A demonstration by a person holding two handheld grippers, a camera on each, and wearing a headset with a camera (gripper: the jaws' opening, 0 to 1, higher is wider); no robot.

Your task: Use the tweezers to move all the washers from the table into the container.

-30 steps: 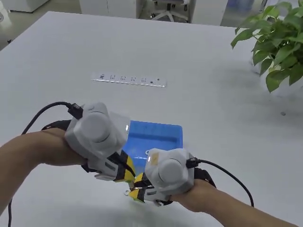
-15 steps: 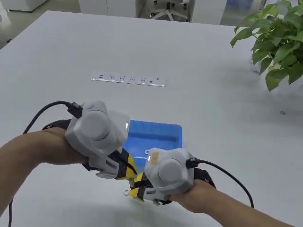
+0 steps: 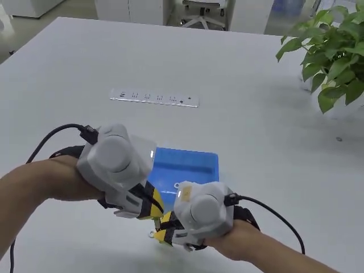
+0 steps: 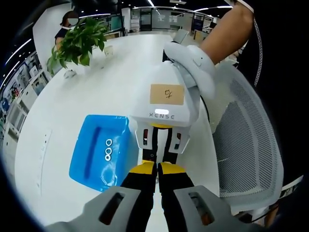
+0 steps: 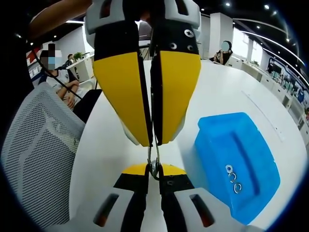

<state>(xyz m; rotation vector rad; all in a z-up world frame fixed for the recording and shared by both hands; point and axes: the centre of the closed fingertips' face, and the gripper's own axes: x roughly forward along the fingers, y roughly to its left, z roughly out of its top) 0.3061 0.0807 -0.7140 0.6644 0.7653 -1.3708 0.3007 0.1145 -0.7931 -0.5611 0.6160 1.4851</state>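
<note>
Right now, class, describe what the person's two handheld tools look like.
The left tool and right tool both have rounded pale grey housings, black jaws with yellow tips, and a black cable. The right tool carries a tan label. Both forearms are bare.

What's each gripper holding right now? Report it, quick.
Left gripper: closed on the tweezers.
Right gripper: closed, apparently pinching the tweezers' other end.
</note>
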